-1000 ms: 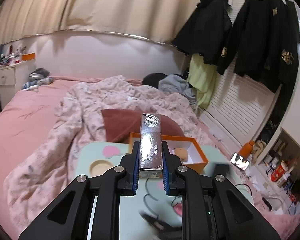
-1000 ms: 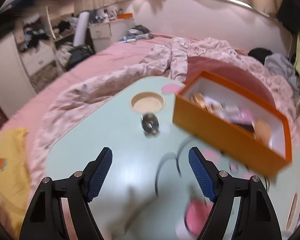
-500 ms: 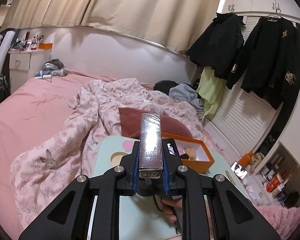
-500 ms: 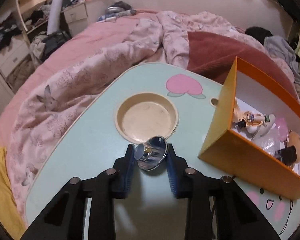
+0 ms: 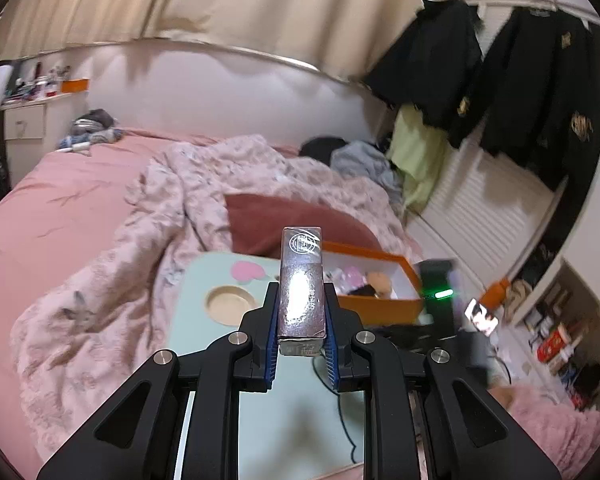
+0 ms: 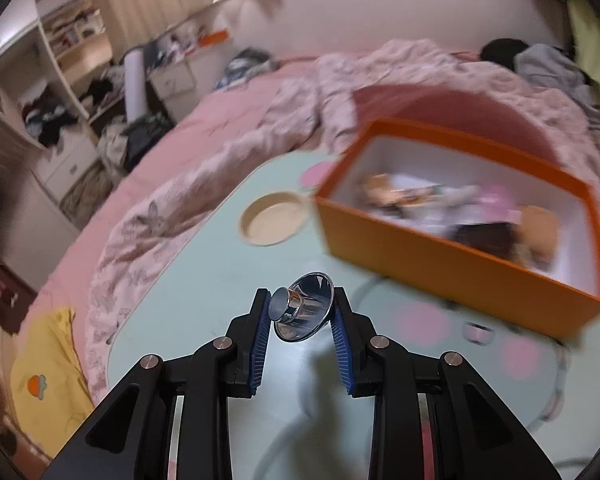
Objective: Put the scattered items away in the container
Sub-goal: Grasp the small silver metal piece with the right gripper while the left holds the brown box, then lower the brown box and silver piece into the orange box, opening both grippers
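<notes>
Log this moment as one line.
left tongs: shut on carton | right tongs: shut on funnel | box: on table, items inside | both loads outside box

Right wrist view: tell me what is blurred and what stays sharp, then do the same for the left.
Right wrist view: the orange box and its contents smear with motion blur, while the shiny metal funnel in the right gripper is crisp. Left wrist view: mostly sharp; glare whitens the glossy dark carton in the left gripper.
</notes>
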A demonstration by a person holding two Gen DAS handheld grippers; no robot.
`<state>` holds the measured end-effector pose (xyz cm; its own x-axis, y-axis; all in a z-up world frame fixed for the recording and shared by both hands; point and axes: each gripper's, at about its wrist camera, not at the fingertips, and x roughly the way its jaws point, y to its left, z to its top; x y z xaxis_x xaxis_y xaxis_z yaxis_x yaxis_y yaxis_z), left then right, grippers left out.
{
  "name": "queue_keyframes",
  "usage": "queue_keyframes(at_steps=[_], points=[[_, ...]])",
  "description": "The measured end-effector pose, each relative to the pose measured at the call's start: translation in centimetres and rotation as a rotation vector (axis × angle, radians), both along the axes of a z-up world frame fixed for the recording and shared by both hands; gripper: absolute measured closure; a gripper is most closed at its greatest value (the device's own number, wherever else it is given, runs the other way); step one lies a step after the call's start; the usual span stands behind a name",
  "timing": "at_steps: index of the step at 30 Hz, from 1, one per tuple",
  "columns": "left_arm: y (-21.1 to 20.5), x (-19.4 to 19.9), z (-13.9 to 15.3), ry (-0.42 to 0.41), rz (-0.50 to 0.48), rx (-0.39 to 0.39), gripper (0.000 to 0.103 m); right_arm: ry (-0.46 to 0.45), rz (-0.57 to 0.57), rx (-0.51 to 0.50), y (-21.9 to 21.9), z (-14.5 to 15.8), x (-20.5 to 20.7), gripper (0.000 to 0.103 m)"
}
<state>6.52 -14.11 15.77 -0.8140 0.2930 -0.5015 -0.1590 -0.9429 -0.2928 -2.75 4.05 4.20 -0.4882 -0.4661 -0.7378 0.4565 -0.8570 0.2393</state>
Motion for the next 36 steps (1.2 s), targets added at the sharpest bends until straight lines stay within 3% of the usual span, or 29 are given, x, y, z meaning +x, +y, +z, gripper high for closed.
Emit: queue_keyframes(at_steps=[4,7,12,17,20,25,29,33,36], points=[[3.3,-2.8,-1.2,-0.059,-0.076,-0.006,0.083,0.042,-0.082,-0.03,4.9,1.6,0.4,0.075],[6.1,-6.2,-2.3,-0.155,-0.146,-0.007,0.083,0.059,-0.155,-0.032,8.2,2.3,-0.4,0.075],[11.6,-11.4,-2.8,-0.217,-0.222,-0.093,0.083,0.076,-0.259,-0.07,12.6,3.9,-2.8,0.075],[14.9,-15.4,-3.8,-0.272,-0.219,-0.205,0.083,0.093,-0.289,-0.034,13.1,4.7,-5.4,0.075],[15.7,-17.8,-4.5,-0.321,-0.213,-0.215,0.083,0.088,-0.294,-0.012,12.4,4.8,-6.8,0.075],[15.6,-21.0,-5.7,-0.382,-0.188,-0.167,0.081,0.08,-0.327,0.022,11.6,3.8,-9.2,0.075],[14.8,-23.0,-7.5,-0.454,-0.131,-0.11,0.078,0.022,-0.357,0.002,11.7,2.2,-11.6,0.074],[13.6,-22.5,-8.3,-0.461,-0.081,-0.093,0.072,0.014,-0.389,-0.01,12.5,1.8,-11.9,0.057],[12.9,-21.9,-8.3,-0.452,-0.063,-0.109,0.067,0.043,-0.389,0.004,12.7,1.9,-11.3,0.051]])
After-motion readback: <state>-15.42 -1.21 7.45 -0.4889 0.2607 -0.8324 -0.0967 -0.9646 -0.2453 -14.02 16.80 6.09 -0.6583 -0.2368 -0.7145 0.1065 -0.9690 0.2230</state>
